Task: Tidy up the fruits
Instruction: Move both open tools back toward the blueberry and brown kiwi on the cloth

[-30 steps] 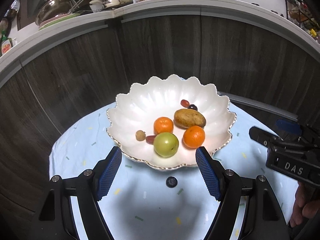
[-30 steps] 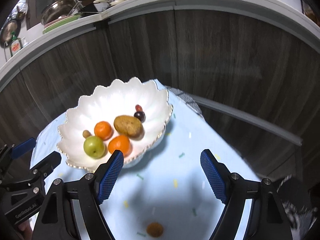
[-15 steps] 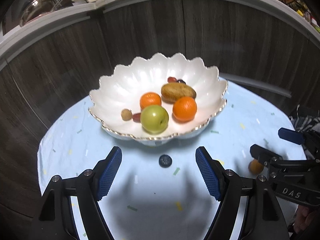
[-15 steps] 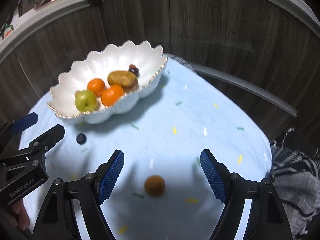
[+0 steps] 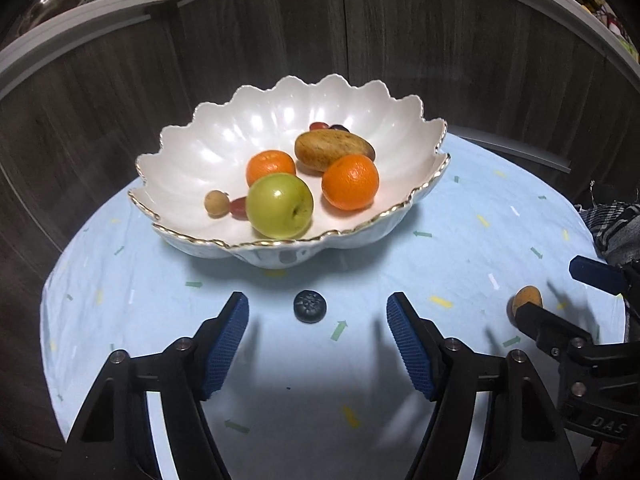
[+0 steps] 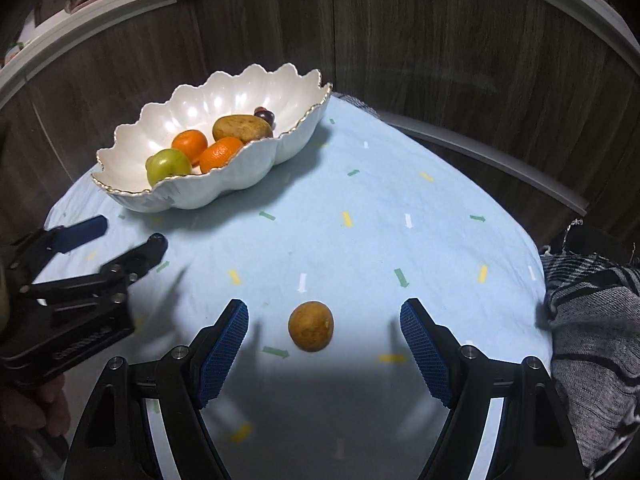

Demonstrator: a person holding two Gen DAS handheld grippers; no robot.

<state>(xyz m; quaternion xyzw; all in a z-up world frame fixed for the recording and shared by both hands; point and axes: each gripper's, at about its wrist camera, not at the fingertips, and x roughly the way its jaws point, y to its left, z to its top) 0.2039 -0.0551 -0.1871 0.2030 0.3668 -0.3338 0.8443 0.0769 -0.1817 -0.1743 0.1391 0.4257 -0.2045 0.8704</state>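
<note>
A white scalloped bowl (image 5: 192, 160) with a gold rim stands on the light blue tablecloth (image 5: 460, 216). It holds a green apple (image 5: 279, 205), two oranges (image 5: 350, 182), a brown kiwi (image 5: 333, 149) and several small fruits. A dark blueberry (image 5: 310, 306) lies on the cloth in front of the bowl, between my open left gripper's (image 5: 318, 314) fingertips. A small round brown fruit (image 6: 311, 325) lies on the cloth between my open right gripper's (image 6: 326, 318) fingertips; it also shows in the left wrist view (image 5: 528, 298). Both grippers are empty.
A dark wood-panelled counter wall (image 5: 320, 48) curves behind the table. A dark checked cloth (image 6: 592, 320) hangs at the table's right edge. The left gripper shows at the left in the right wrist view (image 6: 80, 264).
Both grippers have lowered and come closer to the table. The blueberry now lies between the left fingertips and the brown fruit between the right fingertips. The bowl has not moved.
</note>
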